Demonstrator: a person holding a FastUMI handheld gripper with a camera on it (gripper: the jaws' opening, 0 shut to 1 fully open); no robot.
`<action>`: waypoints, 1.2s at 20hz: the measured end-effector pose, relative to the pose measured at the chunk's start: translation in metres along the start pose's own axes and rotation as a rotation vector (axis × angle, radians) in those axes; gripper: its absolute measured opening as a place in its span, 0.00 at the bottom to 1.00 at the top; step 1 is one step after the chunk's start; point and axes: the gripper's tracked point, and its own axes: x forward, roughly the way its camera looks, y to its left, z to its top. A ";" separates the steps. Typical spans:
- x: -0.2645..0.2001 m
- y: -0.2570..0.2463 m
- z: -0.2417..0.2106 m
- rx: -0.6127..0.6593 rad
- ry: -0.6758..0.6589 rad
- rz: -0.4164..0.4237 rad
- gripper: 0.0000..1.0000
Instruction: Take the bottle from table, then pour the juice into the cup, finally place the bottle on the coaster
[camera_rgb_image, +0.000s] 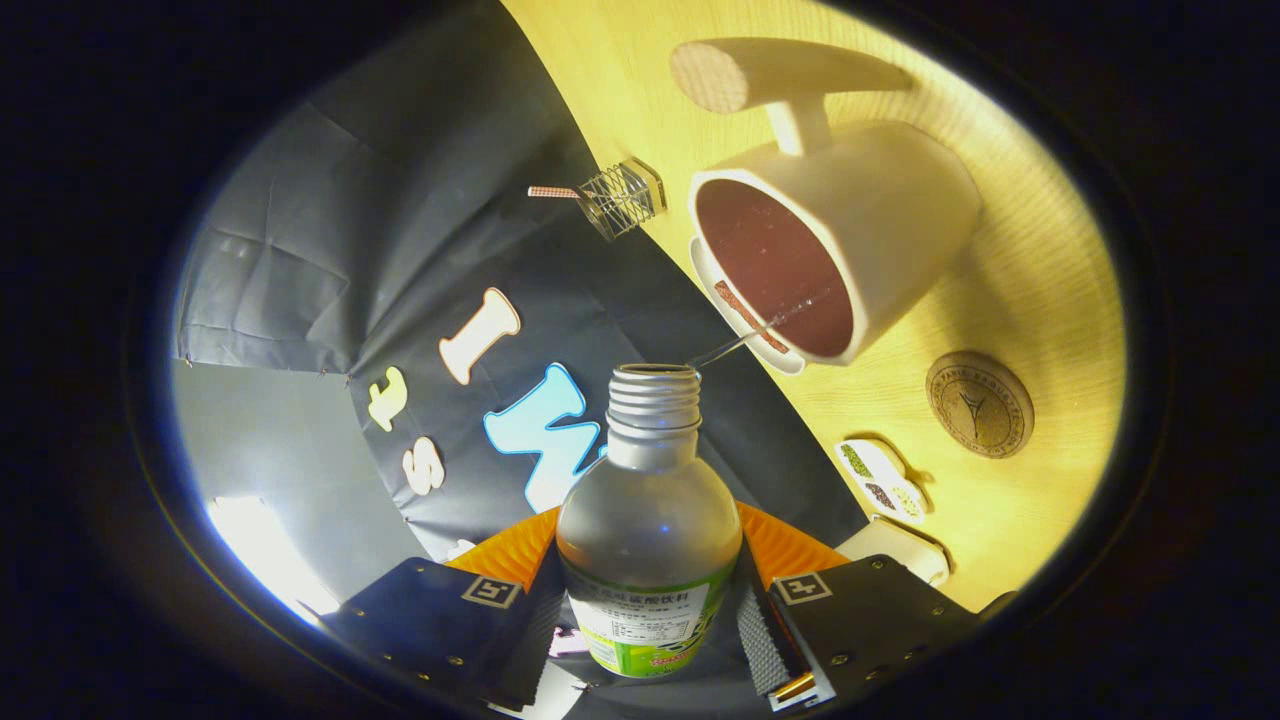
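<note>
Wooden table tilts across the view, the white cup on it, dark inside. Between the fingers sits the uncapped bottle, both sides of the gripper pressed on it, a thin stream reaching the cup. Round coaster lies just beside the cup; a wire holder stands beyond.

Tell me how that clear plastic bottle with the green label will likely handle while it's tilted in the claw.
The clear plastic bottle with the green label looks nearly drained, so it is probably light. Thin walls may flex under the claw, whose fingers press both sides. With no cap on and a thin stream reaching the white cup, any jolt could splash onto the wooden table.
</note>
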 end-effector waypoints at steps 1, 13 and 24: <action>0.001 0.000 0.003 0.001 -0.004 0.001 0.77; 0.003 -0.005 0.015 -0.019 -0.017 -0.010 0.77; 0.002 -0.014 0.013 -0.157 0.008 -0.022 0.77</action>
